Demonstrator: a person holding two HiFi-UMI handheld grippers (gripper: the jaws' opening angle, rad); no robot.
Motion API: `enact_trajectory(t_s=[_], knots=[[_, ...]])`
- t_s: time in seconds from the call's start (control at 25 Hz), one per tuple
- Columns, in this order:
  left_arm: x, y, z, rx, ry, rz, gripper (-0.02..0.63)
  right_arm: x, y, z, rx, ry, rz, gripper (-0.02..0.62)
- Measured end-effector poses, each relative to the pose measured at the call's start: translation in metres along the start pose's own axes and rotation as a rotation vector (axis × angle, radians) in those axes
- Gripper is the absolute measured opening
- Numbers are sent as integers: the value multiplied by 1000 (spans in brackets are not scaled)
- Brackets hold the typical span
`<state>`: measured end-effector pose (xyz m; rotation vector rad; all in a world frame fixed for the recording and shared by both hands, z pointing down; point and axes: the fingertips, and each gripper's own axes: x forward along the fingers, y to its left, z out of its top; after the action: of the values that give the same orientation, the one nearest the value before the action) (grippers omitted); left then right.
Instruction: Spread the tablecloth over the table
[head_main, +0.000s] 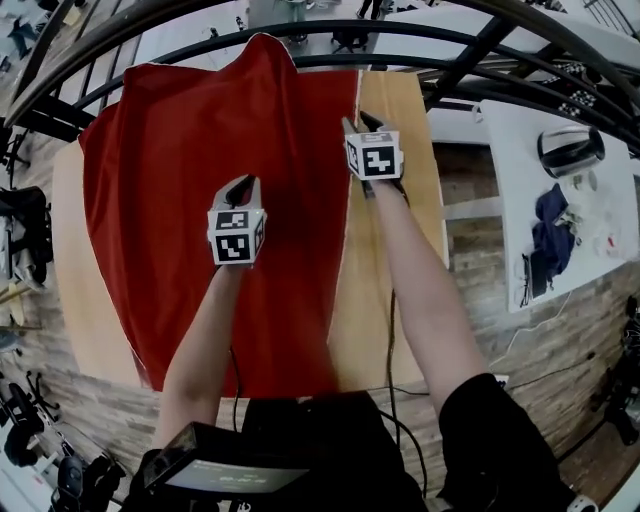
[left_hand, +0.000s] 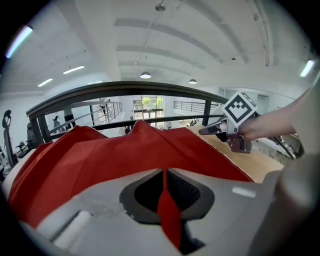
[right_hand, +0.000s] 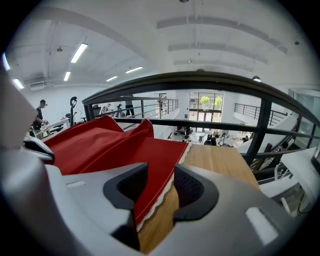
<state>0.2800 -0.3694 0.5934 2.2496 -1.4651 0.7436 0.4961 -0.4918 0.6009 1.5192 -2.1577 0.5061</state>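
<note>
A red tablecloth (head_main: 200, 150) with a white lace edge lies over most of the wooden table (head_main: 395, 200). A raised fold runs toward the far edge, and a bare wood strip shows at the right. My left gripper (head_main: 243, 185) is over the cloth's middle, shut on a pinched ridge of it, which shows as a red strip (left_hand: 167, 210) between its pads (left_hand: 164, 172). My right gripper (head_main: 358, 122) is at the cloth's right border near the far end. It stands open (right_hand: 161, 182) with the lace edge (right_hand: 157, 202) lying loose between its jaws on the wood (right_hand: 215, 157).
A black curved railing (head_main: 330, 60) runs just beyond the table's far edge. A white table (head_main: 560, 190) with a dark cloth and a headset stands to the right, across a gap of plank floor. A cable hangs below the right arm.
</note>
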Motion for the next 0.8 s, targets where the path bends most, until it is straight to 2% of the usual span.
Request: enact_trajectory(t_s=[0.04, 0.08, 0.24, 0.32, 0.36, 0.4, 0.48, 0.56, 0.68, 0.8], knots=[[5, 2, 0, -13, 10, 6, 39, 8, -2, -1, 6, 17, 9, 188], [9, 4, -1, -23, 19, 8, 51, 15, -3, -3, 8, 37, 16, 204], [22, 11, -10, -58, 56, 10, 77, 34, 3, -15, -42, 157, 22, 215], [26, 17, -16, -78, 76, 17, 90, 34, 5, -28, -37, 251, 20, 179], [27, 18, -17, -86, 82, 20, 89, 32, 2, -32, -33, 289, 11, 128], [27, 18, -18, -94, 85, 24, 89, 30, -2, -33, -50, 306, 3, 20], [26, 21, -21, -114, 92, 34, 91, 29, -11, -27, -130, 292, 10, 15], [26, 25, -22, -135, 101, 43, 91, 21, -37, -33, -186, 331, 1, 15], [25, 28, -22, -155, 117, 32, 89, 7, -86, -47, -201, 405, 0, 15], [20, 20, -27, -152, 149, 6, 89, -4, -128, -55, -199, 424, 6, 15]])
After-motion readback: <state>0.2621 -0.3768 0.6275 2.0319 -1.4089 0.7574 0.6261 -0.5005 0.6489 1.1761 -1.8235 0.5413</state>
